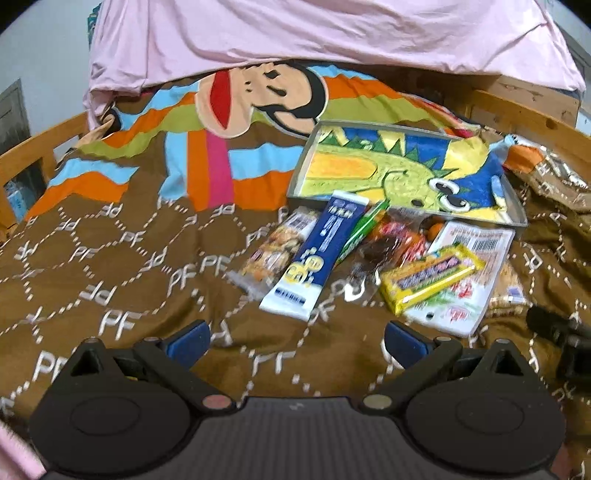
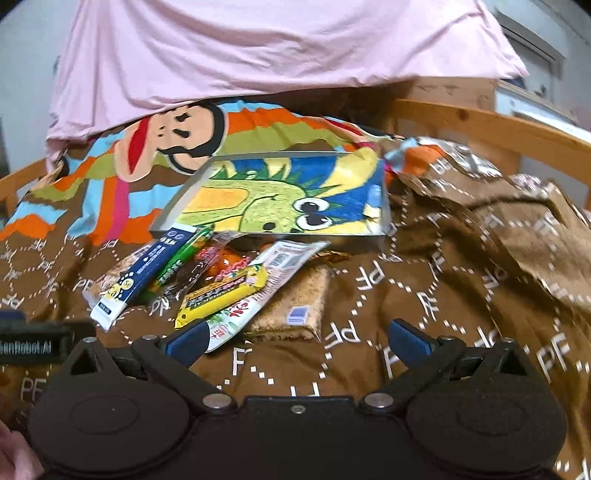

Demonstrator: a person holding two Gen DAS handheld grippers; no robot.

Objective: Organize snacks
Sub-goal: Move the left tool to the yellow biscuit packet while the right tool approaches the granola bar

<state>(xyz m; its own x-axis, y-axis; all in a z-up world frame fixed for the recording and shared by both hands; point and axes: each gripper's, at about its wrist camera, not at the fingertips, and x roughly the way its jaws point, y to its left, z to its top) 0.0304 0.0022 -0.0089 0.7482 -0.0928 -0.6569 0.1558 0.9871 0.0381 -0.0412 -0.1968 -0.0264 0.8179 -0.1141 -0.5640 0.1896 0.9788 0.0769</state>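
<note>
A shallow metal tray (image 1: 295, 184) (image 2: 164, 221) with a green dinosaur picture inside lies on the bed. Several snack packets are piled at its near edge: a blue and white packet (image 1: 316, 254) (image 2: 136, 275), a yellow bar (image 1: 430, 277) (image 2: 221, 295), a white packet (image 1: 469, 258) (image 2: 291, 254), a green stick (image 1: 364, 225) (image 2: 177, 264), a clear nut bar (image 1: 277, 243) and a brown crisp bar (image 2: 295, 306). My left gripper (image 1: 297, 338) is open and empty, just short of the pile. My right gripper (image 2: 297, 338) is open and empty, its left finger (image 2: 186, 338) beside the white packet.
A brown patterned blanket (image 1: 110, 277) (image 2: 424, 295) covers the bed, bunched up at the right (image 2: 517, 221). Wooden bed rails (image 1: 37, 155) (image 2: 498, 129) run along both sides. A pink sheet (image 1: 295, 33) (image 2: 258, 44) hangs behind. The other gripper shows at the edge of each view (image 1: 569, 339) (image 2: 33, 343).
</note>
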